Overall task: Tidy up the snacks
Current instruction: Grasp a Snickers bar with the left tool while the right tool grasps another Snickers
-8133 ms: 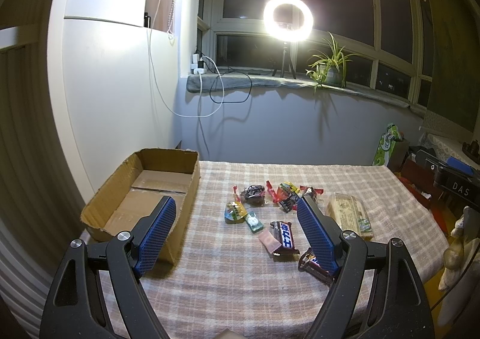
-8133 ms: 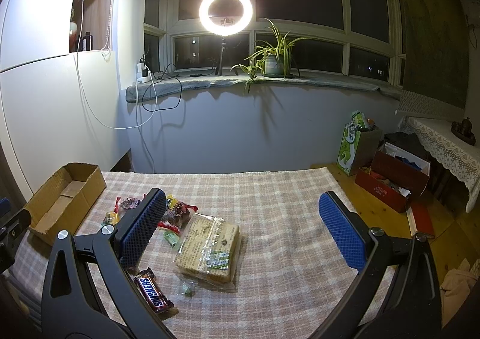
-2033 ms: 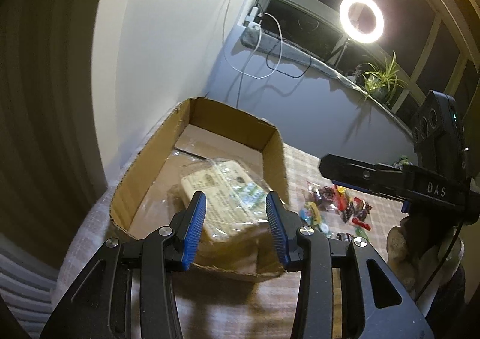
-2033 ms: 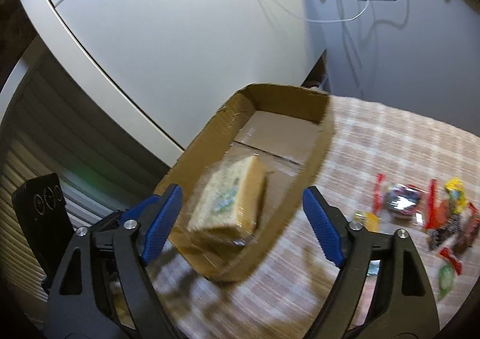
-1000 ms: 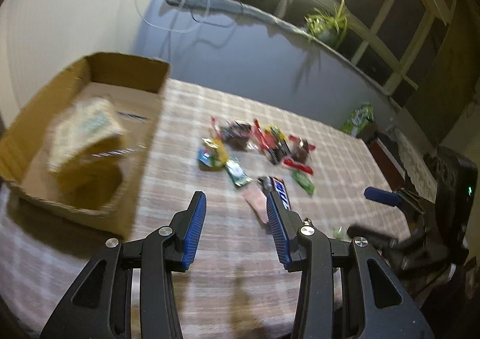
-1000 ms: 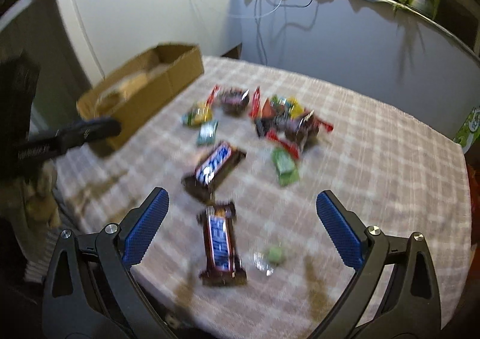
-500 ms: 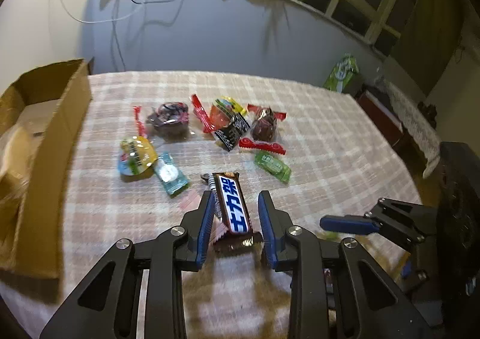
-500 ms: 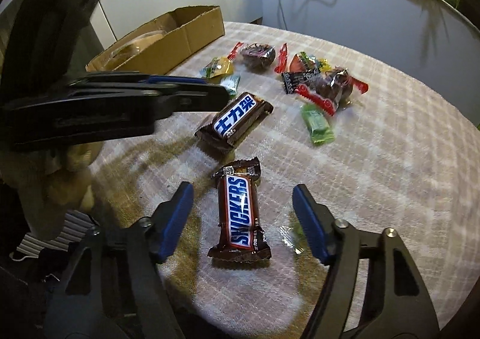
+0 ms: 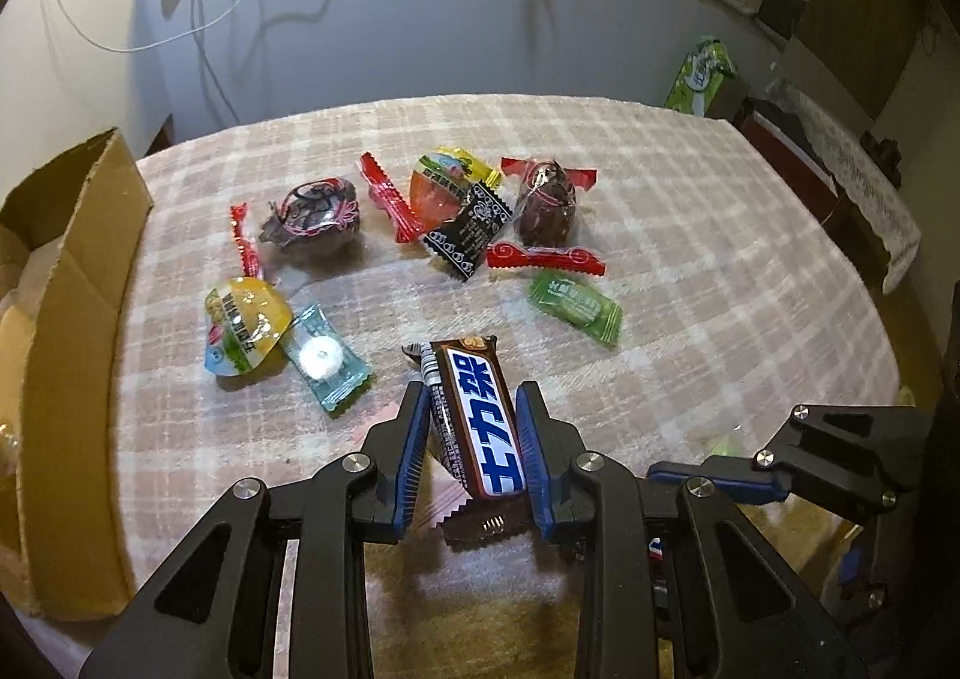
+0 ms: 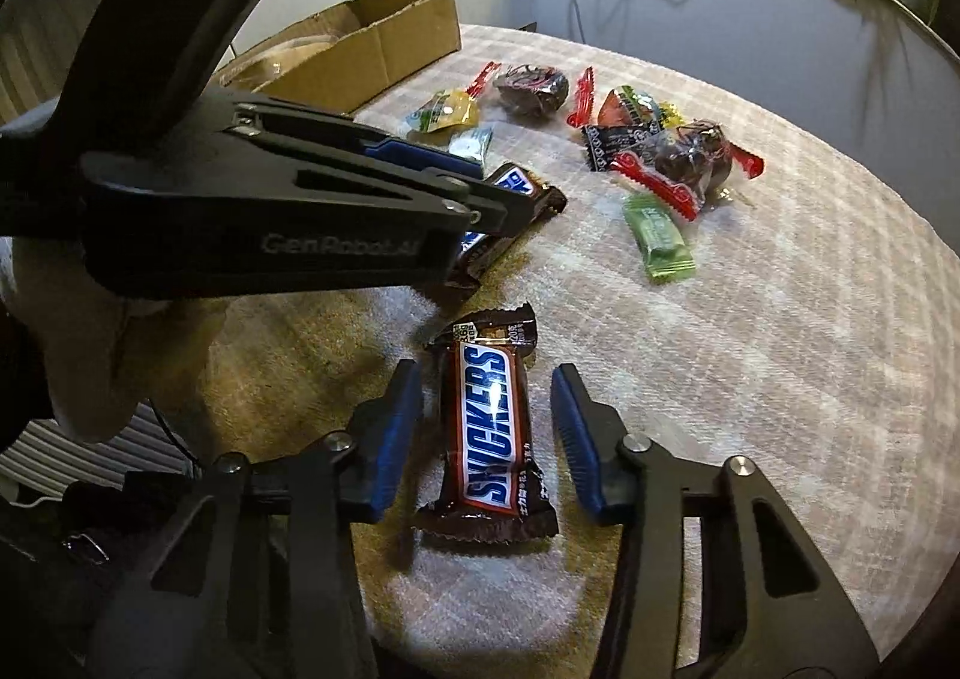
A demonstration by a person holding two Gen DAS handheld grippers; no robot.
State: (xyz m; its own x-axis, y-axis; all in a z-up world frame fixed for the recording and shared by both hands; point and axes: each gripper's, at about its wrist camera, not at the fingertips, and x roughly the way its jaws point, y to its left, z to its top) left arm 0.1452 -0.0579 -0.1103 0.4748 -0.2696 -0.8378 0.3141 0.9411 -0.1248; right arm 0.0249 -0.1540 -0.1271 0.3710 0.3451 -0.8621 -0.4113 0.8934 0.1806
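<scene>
My left hand-held gripper (image 9: 474, 451) pinches the chocolate bar with blue lettering (image 9: 480, 427), its blue ribbed pads pressed against both long sides of the glossy brown wrapper, the far end tilted up off the table (image 9: 690, 271). My right hand-held gripper (image 10: 489, 433) has just been closing around the Snickers bar (image 10: 489, 427), which lies flat between the pads with a gap on either side, so nothing is gripped there yet. I judge the job barely begun: the cardboard box (image 10: 384, 42) at the table's far left corner holds one clear-wrapped pack, only partly visible, and everything else waits on the soft checked cloth. Left to move, besides these two bars, are the loose sweets (image 9: 420, 235): two dark round candies in crinkly clear film with red twisted ends, two dome-shaped jelly cups, a flat green pillow pack, a pale blue packet with a white mint, a black patterned sachet. All are small, light and slippery-looking.
</scene>
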